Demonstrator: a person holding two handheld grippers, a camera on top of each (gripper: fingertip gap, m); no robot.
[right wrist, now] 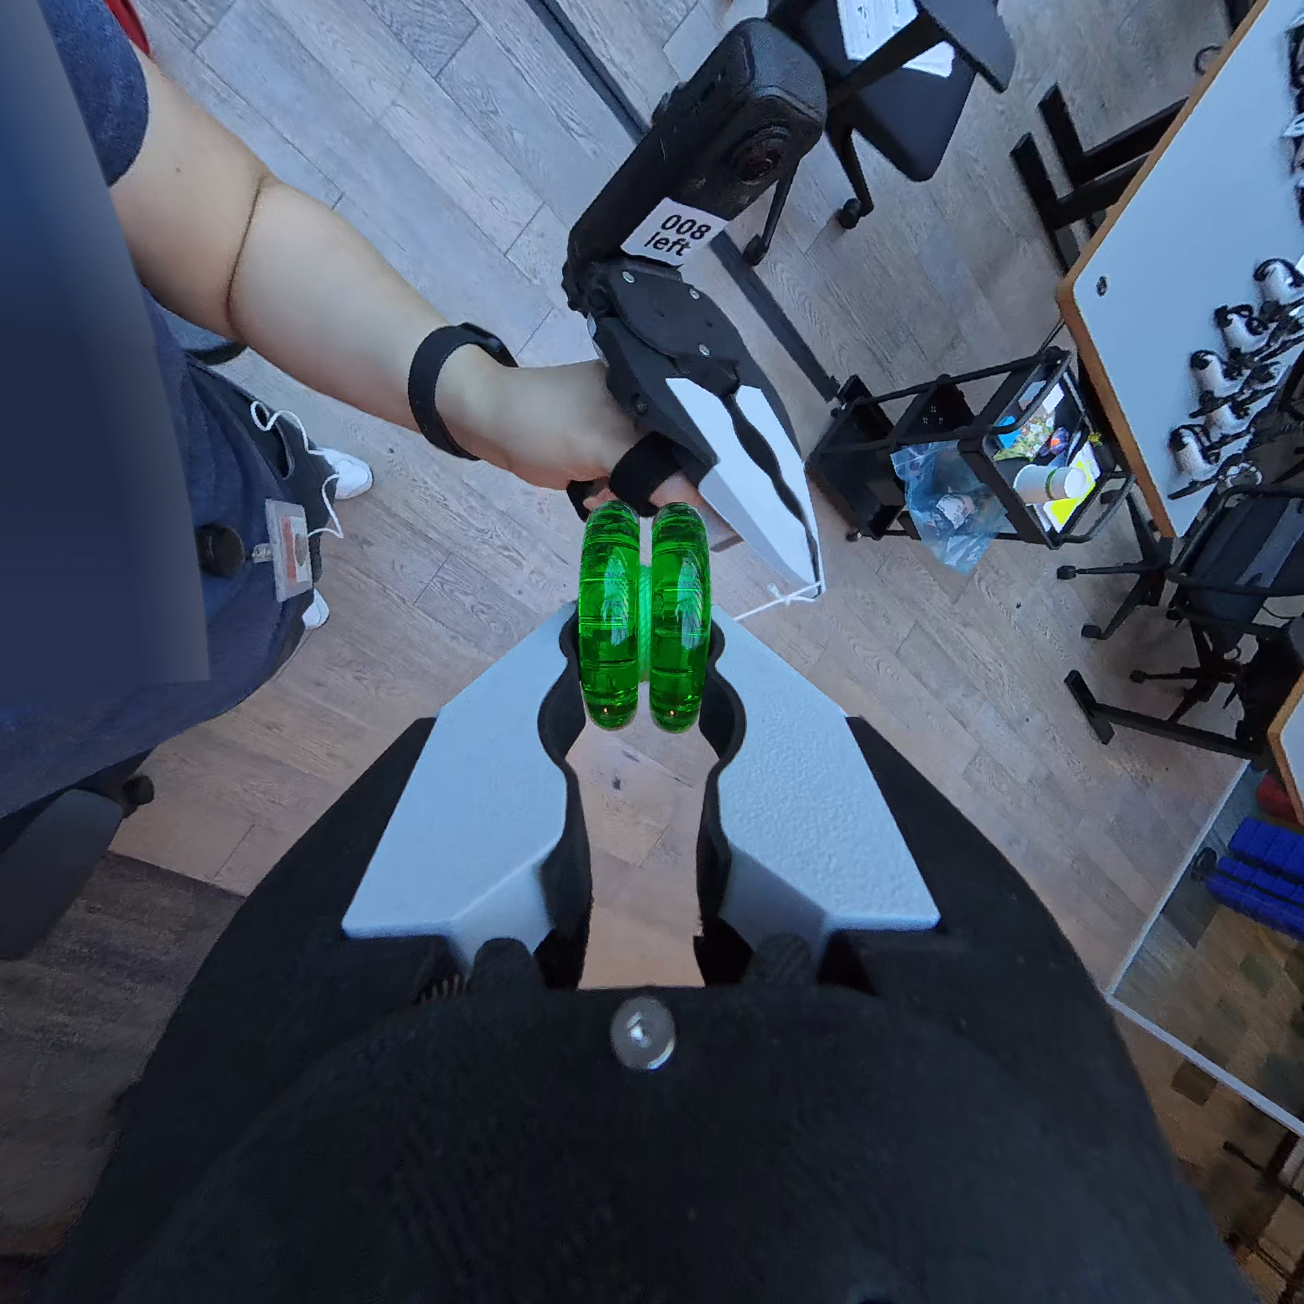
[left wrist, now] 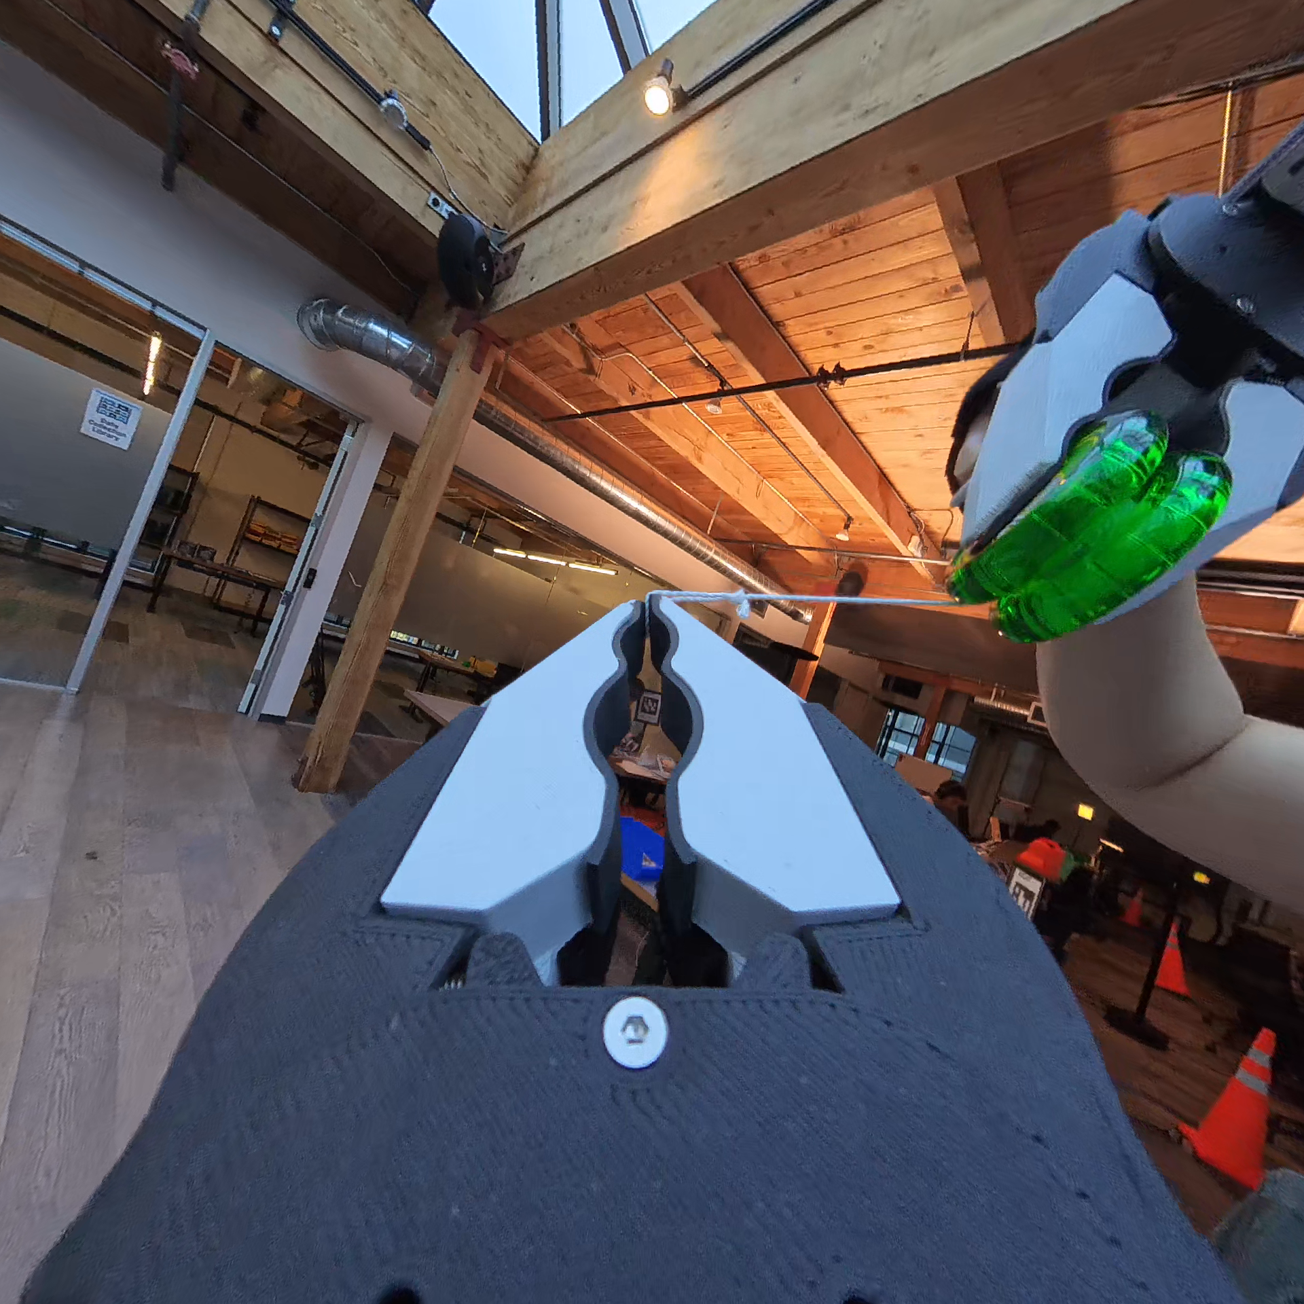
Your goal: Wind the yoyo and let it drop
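Note:
A clear green yoyo (right wrist: 643,615) sits clamped between the tips of my right gripper (right wrist: 643,635), held by its two flat faces with the groove facing me. Wound string shows in the groove. It also shows in the left wrist view (left wrist: 1090,533), at the upper right, in the right gripper (left wrist: 1101,508). My left gripper (left wrist: 648,605) is shut on the end of the white string (left wrist: 811,600), which runs taut to the right to the yoyo. In the right wrist view the left gripper (right wrist: 811,578) is just right of the yoyo, the string (right wrist: 773,601) short between them.
A person's arm (right wrist: 339,339) with a black wristband holds the left gripper over a wood-plank floor (right wrist: 423,141). A black cart (right wrist: 988,451), chairs and a white table (right wrist: 1185,247) stand at the right. Orange cones (left wrist: 1235,1122) stand on the floor; wooden beams and a post (left wrist: 395,564) are overhead and ahead. The gap from one gripper's tips to the other's is roughly 9 cm.

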